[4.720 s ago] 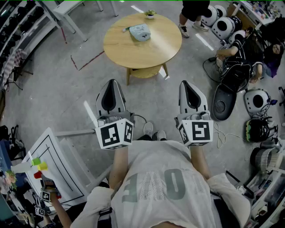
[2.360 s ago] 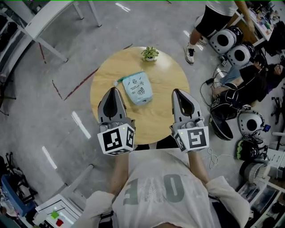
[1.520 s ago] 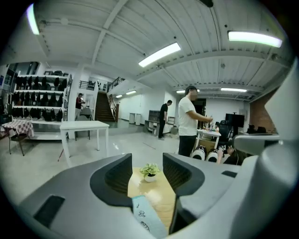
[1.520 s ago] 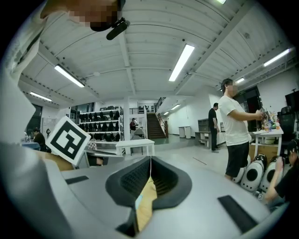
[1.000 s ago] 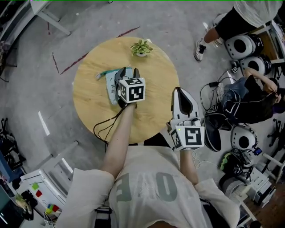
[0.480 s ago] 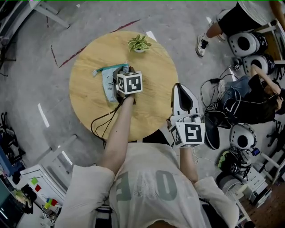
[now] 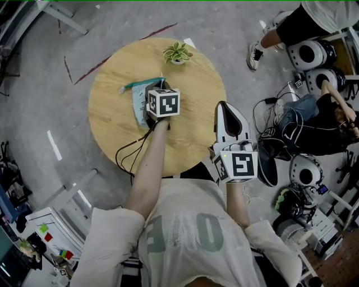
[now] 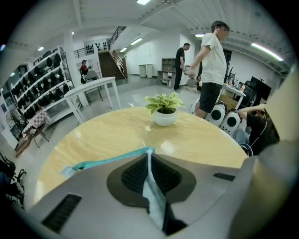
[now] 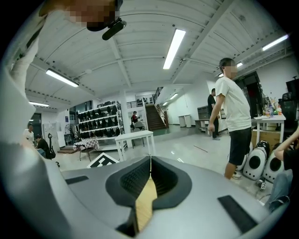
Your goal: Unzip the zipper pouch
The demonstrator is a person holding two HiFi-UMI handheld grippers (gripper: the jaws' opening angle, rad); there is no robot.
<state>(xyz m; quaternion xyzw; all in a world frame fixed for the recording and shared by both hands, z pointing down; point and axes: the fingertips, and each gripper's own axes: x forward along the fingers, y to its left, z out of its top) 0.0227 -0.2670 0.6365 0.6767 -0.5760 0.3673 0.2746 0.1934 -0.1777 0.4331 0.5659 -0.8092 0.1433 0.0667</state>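
Note:
The light blue zipper pouch lies on the round wooden table, its teal zipper edge toward the far side. My left gripper reaches over the pouch, and its jaws are closing. In the left gripper view a fold of the pouch fabric is pinched between the pads of the left gripper, with the teal zipper edge running off to the left. My right gripper hovers over the table's near right edge, shut and empty, as the right gripper view also shows of the right gripper.
A small potted plant stands at the table's far edge, and it shows as the potted plant just past the pouch. A black cable trails off the table's near side. A standing person, a seated person and round white machines fill the right.
The left gripper's jaws have shut on the pouch's fabric, at about the same spot over the pouch. The right gripper has barely moved.

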